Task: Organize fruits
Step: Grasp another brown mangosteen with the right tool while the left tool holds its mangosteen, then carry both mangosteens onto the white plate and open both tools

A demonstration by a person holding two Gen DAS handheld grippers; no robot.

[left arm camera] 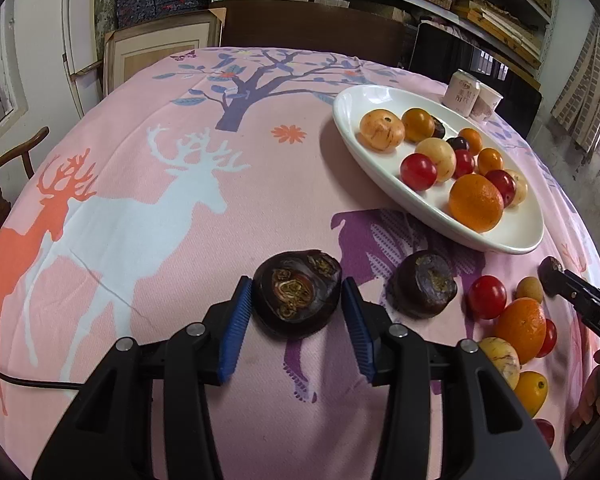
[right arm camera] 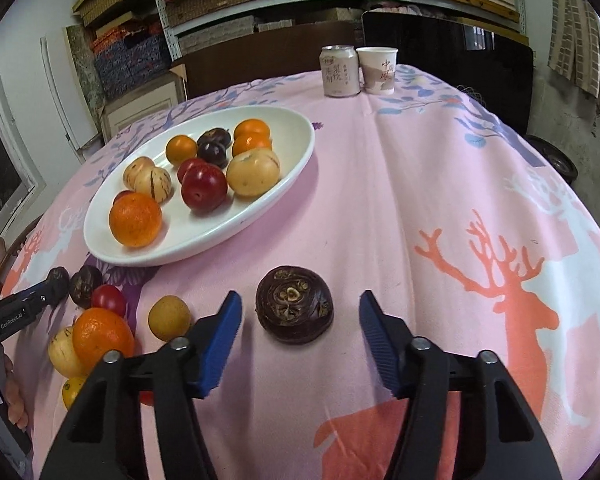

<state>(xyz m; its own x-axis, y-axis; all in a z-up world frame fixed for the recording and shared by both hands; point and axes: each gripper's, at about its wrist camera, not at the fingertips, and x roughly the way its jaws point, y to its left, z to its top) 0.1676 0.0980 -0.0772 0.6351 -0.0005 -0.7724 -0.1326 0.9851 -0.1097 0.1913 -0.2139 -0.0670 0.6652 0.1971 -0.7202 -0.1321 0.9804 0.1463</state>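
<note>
A white oval plate (left arm camera: 342,110) (right arm camera: 300,144) holds several oranges, red plums and yellow fruits. In the left wrist view my left gripper (left arm camera: 296,294) has its blue pads on both sides of a dark water chestnut (left arm camera: 296,292) on the cloth, touching or nearly touching it. A second dark chestnut (left arm camera: 424,284) lies to its right. In the right wrist view my right gripper (right arm camera: 300,308) is open, with a third dark chestnut (right arm camera: 295,304) between its fingers, not touched. Loose fruits lie between the grippers: an orange (left arm camera: 520,328) (right arm camera: 102,334), a red plum (left arm camera: 487,297) (right arm camera: 108,300), a small tan fruit (right arm camera: 169,317).
A drink can (right arm camera: 339,71) (left arm camera: 461,92) and a paper cup (right arm camera: 377,69) stand at the table's far side. The pink deer-print cloth (left arm camera: 140,200) covers the round table. A wooden chair (left arm camera: 4,176) stands at the left. Shelves with boxes line the back wall.
</note>
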